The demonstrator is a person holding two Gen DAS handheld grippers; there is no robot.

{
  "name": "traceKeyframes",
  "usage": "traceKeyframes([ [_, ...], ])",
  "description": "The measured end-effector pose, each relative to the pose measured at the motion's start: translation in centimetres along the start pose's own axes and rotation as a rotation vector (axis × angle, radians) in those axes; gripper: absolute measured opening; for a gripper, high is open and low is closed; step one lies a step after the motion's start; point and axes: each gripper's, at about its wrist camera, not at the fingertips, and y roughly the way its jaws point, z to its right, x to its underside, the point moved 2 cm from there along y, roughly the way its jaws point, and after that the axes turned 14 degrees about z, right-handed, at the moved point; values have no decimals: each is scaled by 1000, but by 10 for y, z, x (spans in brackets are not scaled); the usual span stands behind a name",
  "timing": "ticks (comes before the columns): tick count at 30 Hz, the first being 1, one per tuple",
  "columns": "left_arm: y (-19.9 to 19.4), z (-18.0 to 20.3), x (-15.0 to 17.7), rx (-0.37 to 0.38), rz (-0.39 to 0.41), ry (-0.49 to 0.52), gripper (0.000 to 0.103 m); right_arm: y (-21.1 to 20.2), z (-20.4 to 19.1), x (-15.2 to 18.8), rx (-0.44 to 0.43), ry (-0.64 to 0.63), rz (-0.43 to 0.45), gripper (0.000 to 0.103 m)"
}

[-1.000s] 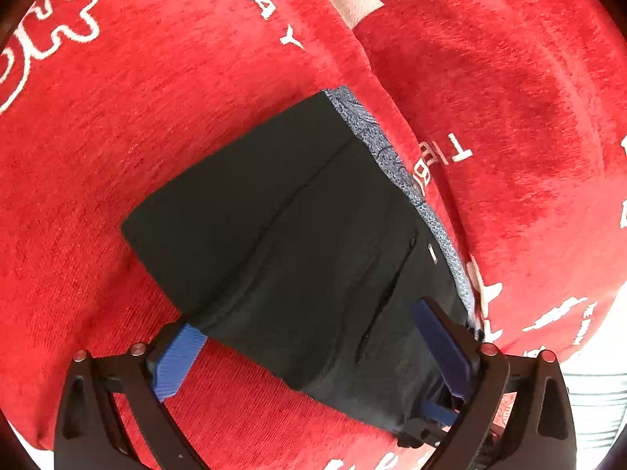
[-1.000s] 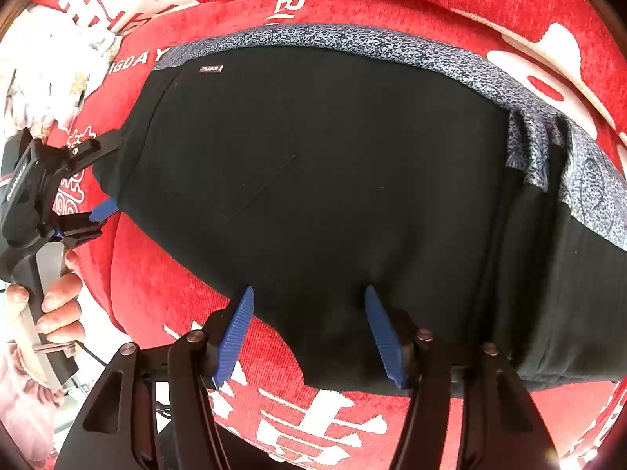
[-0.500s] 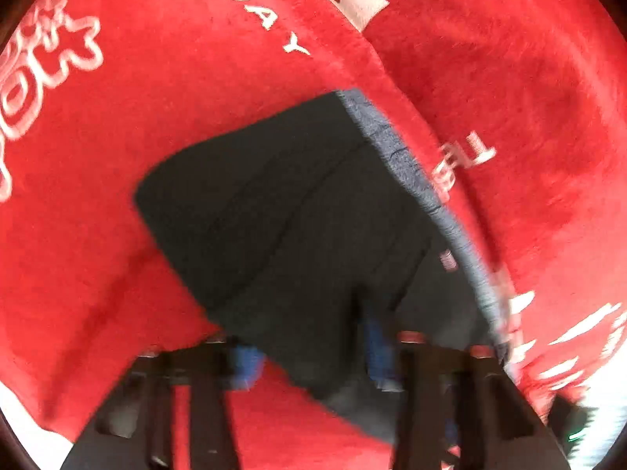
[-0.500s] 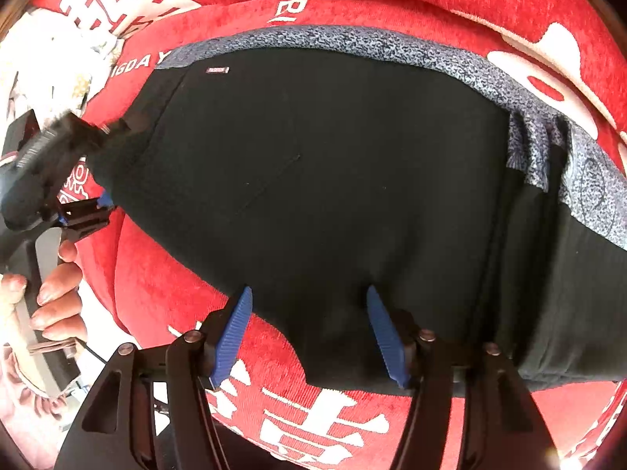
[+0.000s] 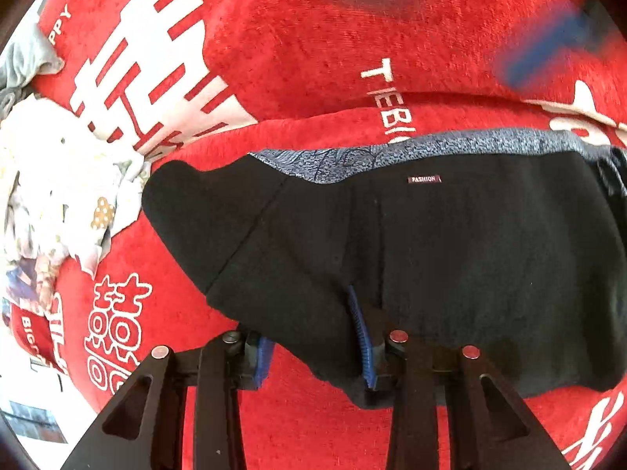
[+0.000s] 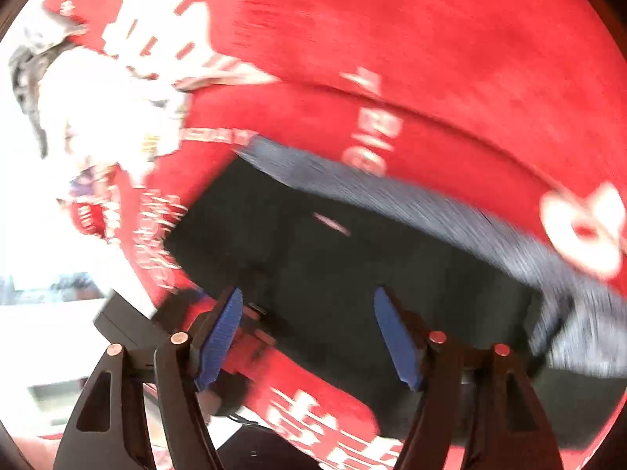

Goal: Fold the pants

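Observation:
Black pants (image 5: 450, 258) with a blue-grey patterned waistband (image 5: 470, 145) lie folded on a red cover; a small "FASHION" label shows near the waistband. My left gripper (image 5: 313, 337) has its blue pads partly closed around the near hem of the pants, with black cloth bunched between them. The right wrist view is blurred by motion: my right gripper (image 6: 309, 337) is open above the near edge of the pants (image 6: 352, 258), with nothing between its pads.
The red cover (image 5: 313, 39) with white lettering drapes a cushioned seat and backrest. A pile of white and patterned cloth (image 5: 58, 180) lies at the left. The seat's front edge runs just below the grippers.
My left gripper narrowed its jaws onto the pants' near edge and swung around to face the waistband. The right gripper pulled back and moved quickly, blurring its view; it stays open.

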Motion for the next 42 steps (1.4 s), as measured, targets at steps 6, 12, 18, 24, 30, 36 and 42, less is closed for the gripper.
traceKeyframes([
  [6, -2, -1, -1, -3, 9, 16, 37, 70, -65, -31, -150, -112, -272, 78],
  [12, -6, 4, -1, -4, 25, 34, 37, 132, -81, -10, -74, -211, -491, 75],
  [18, -28, 5, -19, 91, 31, -6, 37, 98, -50, -22, -101, -110, -313, 19],
  [24, -80, 24, -66, 159, 139, 15, 37, 3, -6, -19, -273, 41, -114, 19],
  [30, -132, 71, -110, 234, 246, 73, 37, -105, 44, -3, -368, 147, 104, 20],
  [36, -175, 152, -140, 343, 321, 158, 37, -194, 106, 41, -368, 219, 286, 22],
  [42, -188, 241, -139, 445, 306, 262, 37, -247, 203, 110, -331, 383, 411, 23],
])
